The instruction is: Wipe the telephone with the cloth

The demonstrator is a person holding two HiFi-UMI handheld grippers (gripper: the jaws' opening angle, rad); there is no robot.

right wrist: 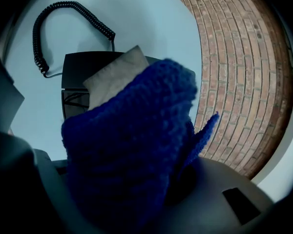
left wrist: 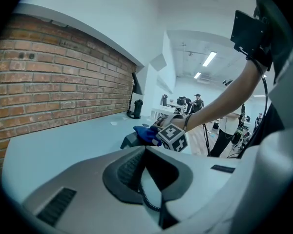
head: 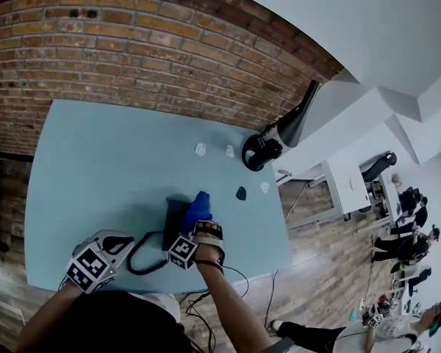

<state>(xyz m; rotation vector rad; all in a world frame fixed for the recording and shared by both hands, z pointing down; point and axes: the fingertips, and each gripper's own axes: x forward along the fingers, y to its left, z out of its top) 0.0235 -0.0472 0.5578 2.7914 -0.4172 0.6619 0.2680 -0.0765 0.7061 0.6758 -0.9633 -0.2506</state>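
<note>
The black telephone (head: 173,220) sits near the front edge of the light blue table (head: 95,168), with its coiled cord (head: 141,254) looping toward me. My right gripper (head: 195,223) is shut on a blue knitted cloth (head: 199,204) and holds it over the phone's right part. In the right gripper view the cloth (right wrist: 132,145) fills the jaws and hides most of the telephone (right wrist: 80,67), which has a beige card on it; the cord (right wrist: 39,33) curls beyond. My left gripper (head: 95,259) hangs at the front left, shut and empty, its jaws (left wrist: 151,179) aimed at the phone (left wrist: 129,139).
A black lamp base (head: 261,151) stands at the table's far right corner. Small white scraps (head: 201,149) and a dark bit (head: 241,193) lie beyond the phone. A brick wall (head: 132,43) backs the table. People (head: 411,234) are at the far right on the wooden floor.
</note>
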